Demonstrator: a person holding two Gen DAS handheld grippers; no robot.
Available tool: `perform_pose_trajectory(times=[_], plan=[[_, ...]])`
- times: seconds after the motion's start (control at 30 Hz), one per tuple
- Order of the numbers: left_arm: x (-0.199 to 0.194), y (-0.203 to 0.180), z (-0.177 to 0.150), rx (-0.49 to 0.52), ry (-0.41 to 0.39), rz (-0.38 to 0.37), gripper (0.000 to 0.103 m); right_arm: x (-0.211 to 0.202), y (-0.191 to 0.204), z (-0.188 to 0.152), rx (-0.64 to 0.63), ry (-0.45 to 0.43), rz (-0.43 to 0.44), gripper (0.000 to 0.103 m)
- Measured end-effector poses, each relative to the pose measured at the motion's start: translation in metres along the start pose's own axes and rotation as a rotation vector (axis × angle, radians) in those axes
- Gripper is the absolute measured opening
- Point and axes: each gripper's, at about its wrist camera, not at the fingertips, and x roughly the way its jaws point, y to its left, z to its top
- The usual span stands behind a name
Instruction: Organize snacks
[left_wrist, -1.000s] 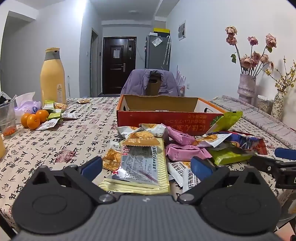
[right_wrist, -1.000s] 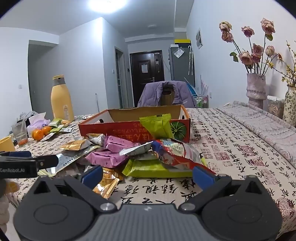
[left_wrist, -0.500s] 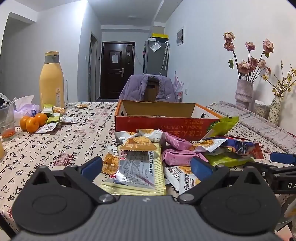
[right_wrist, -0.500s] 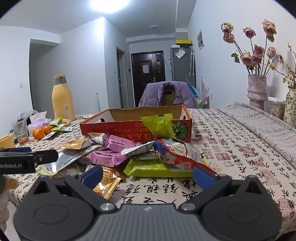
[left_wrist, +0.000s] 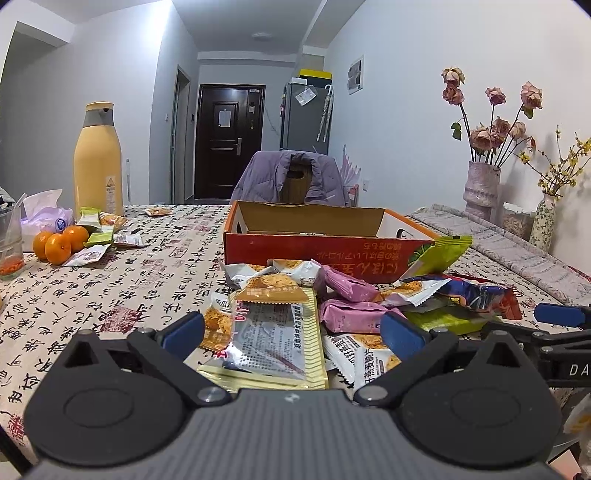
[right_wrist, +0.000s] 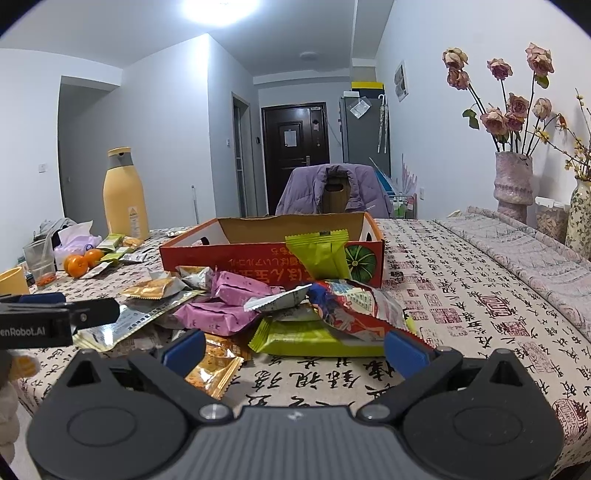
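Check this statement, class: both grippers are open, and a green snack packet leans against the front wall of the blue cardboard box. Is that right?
One error: the cardboard box is red-orange, not blue, as the right wrist view shows. The green snack packet does lean against its front wall, and the left gripper and right gripper are both open.

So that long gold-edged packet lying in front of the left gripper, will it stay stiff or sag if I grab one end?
The long gold-edged packet looks thin and flat, so it will probably droop when lifted by one end. Its foil surface is glossy, so it may slip between the pads. It lies partly on other wrappers, so pushing it would likely drag them.
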Motion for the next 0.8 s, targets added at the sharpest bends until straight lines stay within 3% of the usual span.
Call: perform_pose_trajectory(times=[0.8], plan=[[0.0057, -0.002, 0.0004, 0.006, 0.004, -0.01, 0.103, 0.0043, -0.0042, 0.0009, 0.006, 0.006, -0.005, 0.103]])
